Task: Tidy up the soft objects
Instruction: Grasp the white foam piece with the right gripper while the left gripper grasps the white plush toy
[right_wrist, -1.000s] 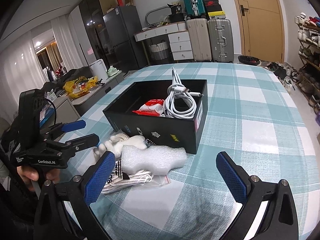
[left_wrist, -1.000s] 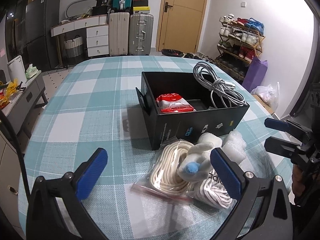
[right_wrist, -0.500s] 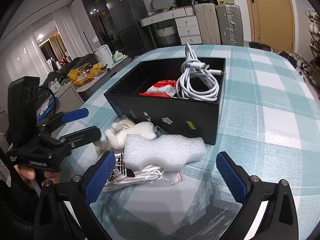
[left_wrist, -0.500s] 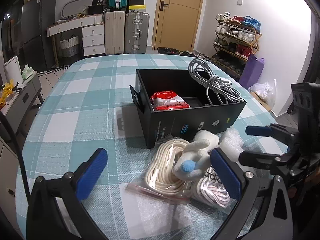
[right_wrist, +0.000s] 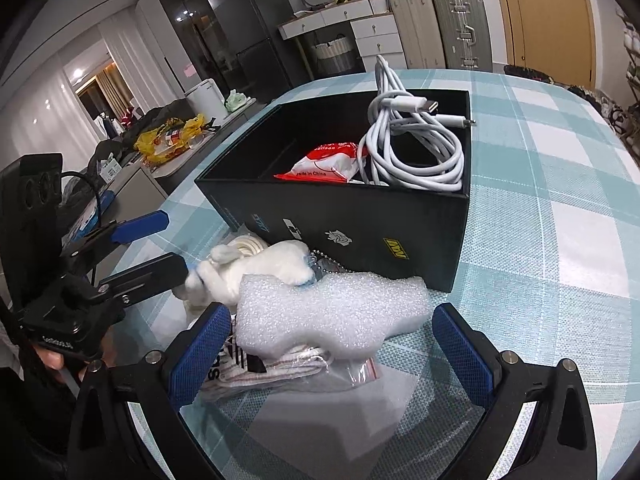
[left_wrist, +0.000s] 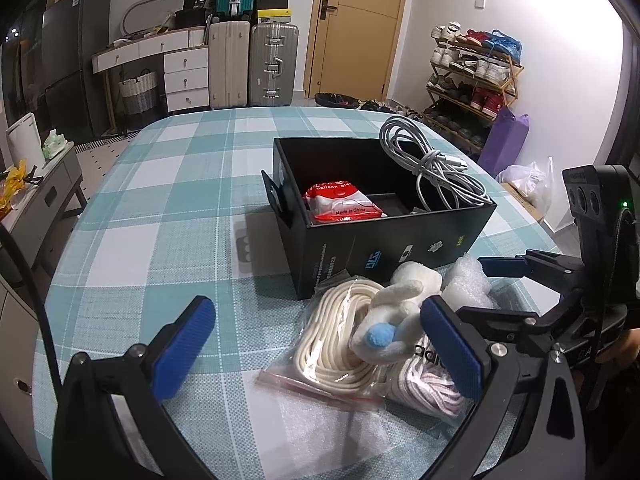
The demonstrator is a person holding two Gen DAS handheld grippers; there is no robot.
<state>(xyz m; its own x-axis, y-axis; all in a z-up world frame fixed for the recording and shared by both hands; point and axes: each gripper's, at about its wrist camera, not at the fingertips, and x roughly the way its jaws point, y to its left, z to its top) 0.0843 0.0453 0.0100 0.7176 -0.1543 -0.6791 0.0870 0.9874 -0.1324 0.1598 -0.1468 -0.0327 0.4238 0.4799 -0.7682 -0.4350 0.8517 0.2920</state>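
Both tongs agape, empty. Right tongs [right_wrist: 330,344] straddle foam piece [right_wrist: 332,312]: close gently mid-body, lift clear, lower into black box [right_wrist: 360,216].

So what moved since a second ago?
The right gripper came in closer, its open fingers now straddling the white foam piece. The left gripper edged forward toward the plush toy, also open. Nothing was grabbed; the black box and its contents stayed put.
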